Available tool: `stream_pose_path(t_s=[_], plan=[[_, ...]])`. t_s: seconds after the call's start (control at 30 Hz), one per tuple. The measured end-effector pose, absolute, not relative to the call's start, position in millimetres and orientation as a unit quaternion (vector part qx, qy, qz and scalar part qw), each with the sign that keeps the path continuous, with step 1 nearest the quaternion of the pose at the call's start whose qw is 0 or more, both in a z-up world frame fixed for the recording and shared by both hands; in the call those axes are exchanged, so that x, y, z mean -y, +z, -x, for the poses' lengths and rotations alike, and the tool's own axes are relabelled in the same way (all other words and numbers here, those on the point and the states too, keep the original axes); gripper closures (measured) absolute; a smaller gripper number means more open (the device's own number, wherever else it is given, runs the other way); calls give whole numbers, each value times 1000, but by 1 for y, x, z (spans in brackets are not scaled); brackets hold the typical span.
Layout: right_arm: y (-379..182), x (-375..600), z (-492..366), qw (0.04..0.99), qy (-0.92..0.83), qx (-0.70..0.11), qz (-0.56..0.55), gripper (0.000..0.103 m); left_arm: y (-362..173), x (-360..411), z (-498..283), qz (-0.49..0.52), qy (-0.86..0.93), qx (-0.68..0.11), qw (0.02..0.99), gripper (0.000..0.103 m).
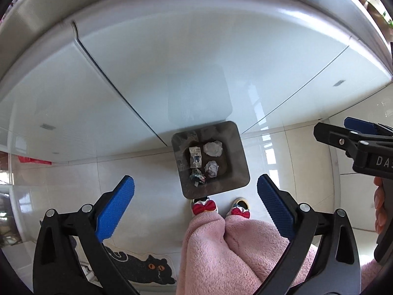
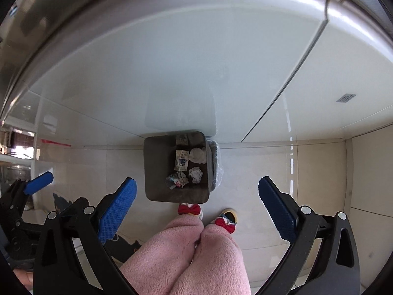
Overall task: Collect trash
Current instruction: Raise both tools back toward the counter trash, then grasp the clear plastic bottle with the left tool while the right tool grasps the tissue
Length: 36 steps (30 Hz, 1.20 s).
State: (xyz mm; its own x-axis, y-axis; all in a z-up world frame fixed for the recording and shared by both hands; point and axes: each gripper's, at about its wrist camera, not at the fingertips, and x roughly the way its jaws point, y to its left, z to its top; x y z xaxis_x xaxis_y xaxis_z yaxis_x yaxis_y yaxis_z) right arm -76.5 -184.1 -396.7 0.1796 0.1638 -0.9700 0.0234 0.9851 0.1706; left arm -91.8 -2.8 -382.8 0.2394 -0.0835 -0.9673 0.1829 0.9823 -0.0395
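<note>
Your left claw (image 1: 195, 196) stands spread wide with nothing between its blue pads, and your right claw (image 2: 197, 198) is spread just as wide and likewise empty. No earlier view is to hand, so only the present stance is recorded. Both point steeply down at the floor (image 1: 73, 191), pale glossy tile with open room to either side of each claw. Ahead of the claws and below them stands the trash bin (image 1: 239, 172), a dark square-mouthed container set against the foot of a white glossy cabinet front (image 1: 172, 61), which closes off the far side. Inside the bin lie two crumpled white paper balls (image 1: 213, 148), a flattened printed carton (image 1: 195, 156) and a small dark crushed wrapper (image 1: 197, 177); all trash seen is in the bin. In the right wrist view a clear liner (image 2: 218, 169) bulges at the bin's side. Nearer you than the bin are your slippers with red bows (image 1: 204, 206) and pink fleece trousers (image 1: 221, 250). A black cat-shaped mat (image 1: 147, 268) lies on the floor under the left claw's left finger.
</note>
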Motion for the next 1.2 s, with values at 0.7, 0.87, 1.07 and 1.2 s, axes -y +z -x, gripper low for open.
stream_pose_path(t_s=[0.7, 0.87, 1.07, 1.2], plan=[[-201, 223, 19, 872, 76, -467, -125, 3, -227, 3, 24, 12, -118, -493, 862, 8], [-203, 211, -17, 878, 77, -461, -102, 3, -225, 19, -9, -9, -118, -489, 864, 8], [-210, 212, -54, 879, 73, -457, -119, 6, -226, 32, -44, -8, -136, -488, 862, 8], [-221, 213, -75, 868, 76, -475, -126, 22, -224, 39, -61, -8, -155, -477, 865, 11]])
